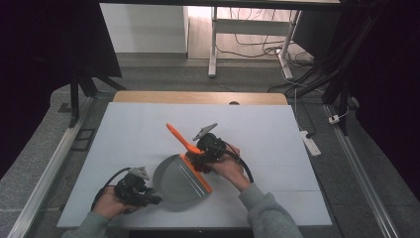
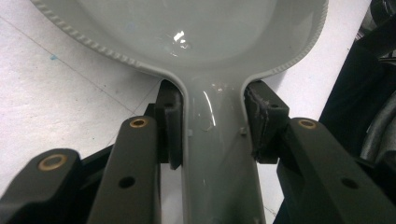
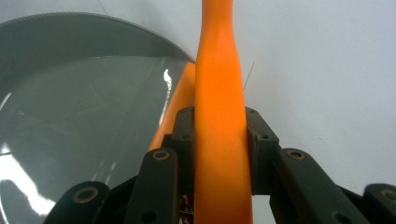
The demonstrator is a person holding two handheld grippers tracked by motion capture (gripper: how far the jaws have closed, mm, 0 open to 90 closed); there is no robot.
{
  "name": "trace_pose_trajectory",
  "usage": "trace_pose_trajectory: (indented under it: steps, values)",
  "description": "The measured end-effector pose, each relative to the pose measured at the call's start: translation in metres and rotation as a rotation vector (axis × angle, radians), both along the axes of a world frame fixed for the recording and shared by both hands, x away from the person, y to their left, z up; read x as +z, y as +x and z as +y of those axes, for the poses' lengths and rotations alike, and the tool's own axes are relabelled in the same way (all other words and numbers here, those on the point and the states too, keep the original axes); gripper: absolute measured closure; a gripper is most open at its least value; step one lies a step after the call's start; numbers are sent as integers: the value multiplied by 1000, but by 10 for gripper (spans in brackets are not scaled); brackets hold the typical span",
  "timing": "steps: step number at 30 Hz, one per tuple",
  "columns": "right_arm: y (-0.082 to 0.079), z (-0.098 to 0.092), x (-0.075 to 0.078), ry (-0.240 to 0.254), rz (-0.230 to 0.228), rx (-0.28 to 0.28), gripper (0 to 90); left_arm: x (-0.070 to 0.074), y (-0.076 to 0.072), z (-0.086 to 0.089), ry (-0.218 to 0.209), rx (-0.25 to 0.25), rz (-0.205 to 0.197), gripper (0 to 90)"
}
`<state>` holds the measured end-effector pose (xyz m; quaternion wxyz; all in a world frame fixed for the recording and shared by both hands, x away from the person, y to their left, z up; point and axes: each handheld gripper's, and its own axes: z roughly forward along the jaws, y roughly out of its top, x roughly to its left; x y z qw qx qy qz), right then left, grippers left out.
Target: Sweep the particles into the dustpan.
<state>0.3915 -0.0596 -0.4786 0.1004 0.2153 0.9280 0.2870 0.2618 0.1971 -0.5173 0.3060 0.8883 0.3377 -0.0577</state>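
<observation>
Dustpan handle sits clamped in the left gripper; right gripper, at the dustpan's orange edge, grips the orange brush handle.

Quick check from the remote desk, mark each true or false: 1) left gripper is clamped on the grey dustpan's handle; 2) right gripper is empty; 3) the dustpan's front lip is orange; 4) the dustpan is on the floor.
1) The left gripper is clamped on the grey dustpan's handle. True: both pads press its sides.
2) The right gripper is empty. False: it is shut on the orange brush handle.
3) The front lip of the dustpan is orange. True.
4) The dustpan is on the floor. False: it is over the white table.
</observation>
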Motion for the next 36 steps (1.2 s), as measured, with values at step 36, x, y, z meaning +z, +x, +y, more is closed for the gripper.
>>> trace_pose_trajectory:
  steps: [36]
  values:
    - [-30, 30, 22, 112, -1, 126, 704, -1, 0, 1, -1, -1, 3, 615]
